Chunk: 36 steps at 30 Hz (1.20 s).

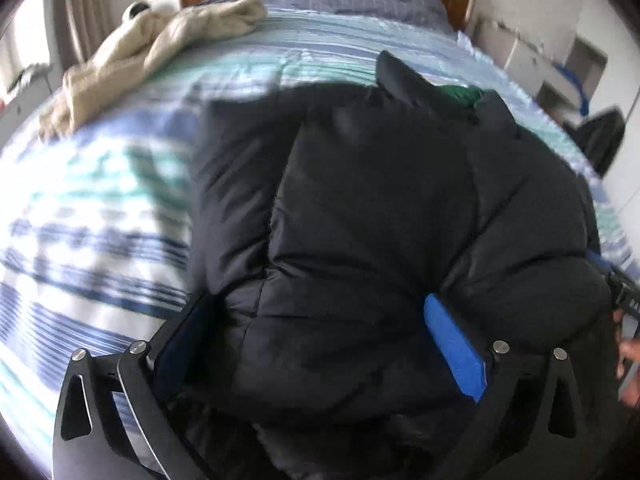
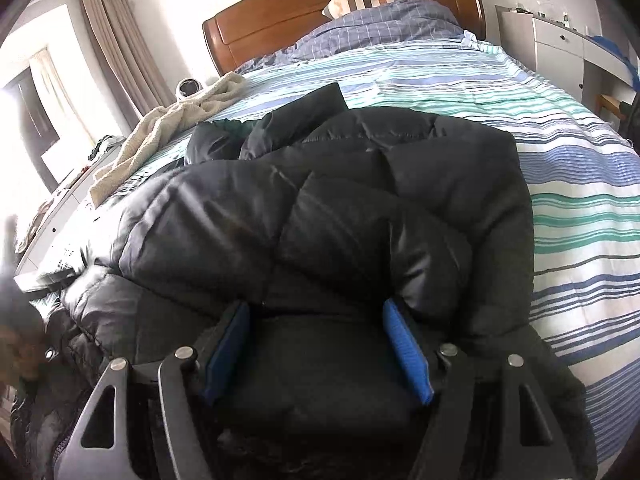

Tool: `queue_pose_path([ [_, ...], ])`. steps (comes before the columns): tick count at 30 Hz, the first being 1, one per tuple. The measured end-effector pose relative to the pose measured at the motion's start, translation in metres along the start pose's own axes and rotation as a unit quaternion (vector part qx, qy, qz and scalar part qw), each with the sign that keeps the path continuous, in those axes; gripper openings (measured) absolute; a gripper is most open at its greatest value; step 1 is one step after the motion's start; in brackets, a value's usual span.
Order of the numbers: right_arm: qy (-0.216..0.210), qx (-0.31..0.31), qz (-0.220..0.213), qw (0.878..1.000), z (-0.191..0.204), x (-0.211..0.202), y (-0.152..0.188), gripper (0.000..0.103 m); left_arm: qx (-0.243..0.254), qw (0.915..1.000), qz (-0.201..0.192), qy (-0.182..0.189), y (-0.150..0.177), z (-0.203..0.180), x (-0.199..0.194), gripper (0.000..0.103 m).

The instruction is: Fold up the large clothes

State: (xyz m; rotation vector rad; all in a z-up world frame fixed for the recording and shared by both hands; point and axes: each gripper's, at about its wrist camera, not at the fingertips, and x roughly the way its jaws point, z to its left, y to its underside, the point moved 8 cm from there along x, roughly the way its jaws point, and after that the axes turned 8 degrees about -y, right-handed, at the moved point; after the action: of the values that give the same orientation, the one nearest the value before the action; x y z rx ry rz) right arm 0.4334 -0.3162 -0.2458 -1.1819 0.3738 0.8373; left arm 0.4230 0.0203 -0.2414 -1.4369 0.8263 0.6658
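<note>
A large black puffer jacket (image 1: 380,208) lies bunched on the striped bed, with a bit of green lining at its far end; it also fills the right wrist view (image 2: 340,208). My left gripper (image 1: 316,332) has its blue-padded jaws wide apart with a thick fold of the jacket between them. My right gripper (image 2: 316,344) also has its jaws wide apart, with the jacket's near edge bulging between the pads. Whether either one pinches the fabric cannot be told.
The bed has a blue, green and white striped cover (image 2: 580,184), a wooden headboard (image 2: 320,12) and a blue checked duvet (image 2: 380,28). A cream towel (image 1: 152,48) lies at the far left of the bed. White drawers (image 2: 560,48) stand at the right.
</note>
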Motion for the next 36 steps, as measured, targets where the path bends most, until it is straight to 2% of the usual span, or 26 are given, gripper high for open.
queue_pose_path([
  [5,0.004,-0.003,-0.001,1.0,0.001,0.001,-0.001,0.07,-0.007,0.9999,0.007,-0.004,-0.006,0.001,-0.001,0.103],
  [7,-0.001,-0.003,-0.002,1.0,0.002,-0.003,-0.003,0.071,-0.017,0.9995,0.019,-0.02,-0.005,0.006,-0.018,0.1],
  [9,0.008,-0.014,0.012,1.0,0.005,-0.013,-0.006,0.071,-0.02,0.9997,0.014,-0.001,-0.002,0.0,-0.048,0.099],
  [11,0.018,-0.02,0.018,0.999,0.012,-0.041,-0.007,0.071,0.008,0.9996,-0.005,0.026,0.01,-0.013,-0.086,0.1],
  [13,-0.001,-0.024,0.021,0.999,0.022,-0.071,0.001,0.071,0.063,0.9973,-0.016,0.034,0.036,-0.03,-0.121,0.101],
  [16,-0.024,-0.036,0.058,0.997,0.038,-0.117,0.036,0.072,0.122,0.9924,-0.01,0.019,0.079,-0.048,-0.142,0.101],
  [18,-0.026,-0.038,0.085,0.995,0.044,-0.14,0.077,0.074,0.137,0.9905,0.007,0.003,0.112,-0.056,-0.137,0.102],
  [19,-0.025,-0.033,0.096,0.995,0.043,-0.141,0.09,0.076,0.144,0.9894,0.022,-0.005,0.124,-0.058,-0.13,0.102],
  [20,-0.013,-0.024,0.132,0.991,0.037,-0.133,0.117,0.078,0.143,0.9886,0.045,-0.011,0.139,-0.058,-0.115,0.103],
  [21,0.002,-0.026,0.149,0.988,0.033,-0.126,0.131,0.078,0.13,0.9904,0.046,-0.006,0.144,-0.057,-0.11,0.103],
  [23,0.022,-0.062,0.104,0.992,0.033,-0.118,0.14,0.078,0.11,0.993,0.041,0.003,0.145,-0.054,-0.107,0.103],
  [24,0.031,-0.065,0.1,0.992,0.033,-0.114,0.14,0.078,0.108,0.9932,0.044,0.004,0.144,-0.053,-0.107,0.103],
  [27,0.045,-0.061,0.097,0.992,0.033,-0.108,0.135,0.079,0.108,0.9932,0.043,0.001,0.145,-0.054,-0.111,0.103],
  [31,0.037,-0.063,0.091,0.993,0.032,-0.11,0.132,0.079,0.109,0.9929,0.047,-0.008,0.15,-0.046,-0.126,0.102],
  [34,0.042,-0.074,0.107,0.991,0.036,-0.126,0.137,0.079,0.117,0.9914,0.057,-0.016,0.165,-0.017,-0.157,0.101],
  [36,0.043,-0.083,0.123,0.988,0.039,-0.143,0.142,0.079,0.124,0.9892,0.064,-0.044,0.179,0.016,-0.188,0.1],
])
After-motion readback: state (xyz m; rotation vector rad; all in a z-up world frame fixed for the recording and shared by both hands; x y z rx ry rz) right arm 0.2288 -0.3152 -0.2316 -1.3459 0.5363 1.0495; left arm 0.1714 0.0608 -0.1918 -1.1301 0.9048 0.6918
